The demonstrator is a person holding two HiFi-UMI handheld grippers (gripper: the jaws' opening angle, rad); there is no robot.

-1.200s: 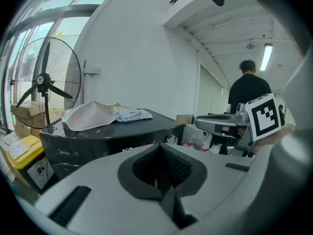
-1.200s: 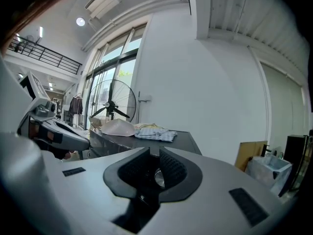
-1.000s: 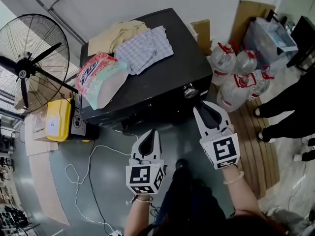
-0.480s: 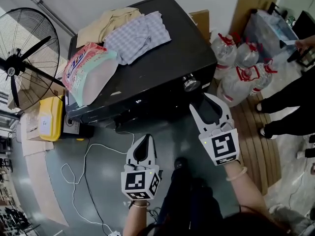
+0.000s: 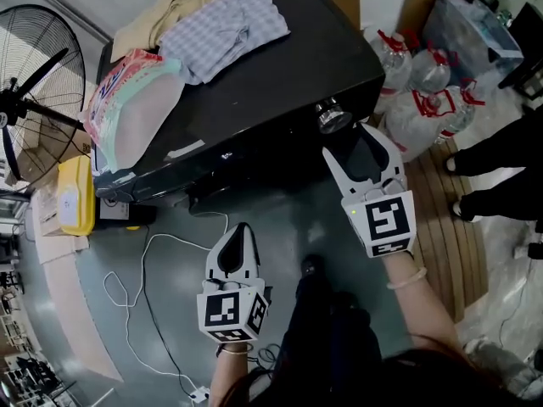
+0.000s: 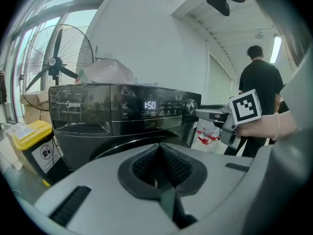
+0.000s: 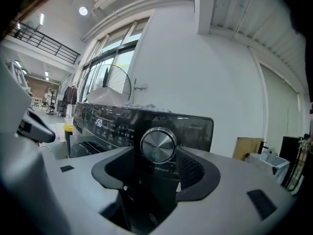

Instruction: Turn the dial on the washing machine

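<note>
My left gripper hangs low at 7 o'clock in the head view, well apart from the machine. Its own view shows the jaws pressed together with nothing in them. I judge it has no part in this step.

At 12 o'clock stands the black front-loading washing machine, with a pink-and-green detergent bag and a crumpled checked cloth on its lid. The thing I'm after, the brushed-silver round dial, sits at the right end of the control panel, about 1 o'clock from the frame's centre.

My right gripper is close by at 5 o'clock of the dial, pointing at it. Its jaws have just been opening and stand wide. Nothing is between the pads yet, and in its own view the dial sits centred ahead of the gap. I read this as the approach, with the grasp not yet made. Next I'd need to push forward until the pads flank the rim, close squarely on it, then roll the wrist.

The gap left between fingertips and dial is hard to judge, since the wide lens flattens depth. The dial's pointer and the programme marks around it are too small to read. The lit display shows only small and side-on. The machine's door is mostly hidden behind my left gripper's body in that gripper's view.
</note>
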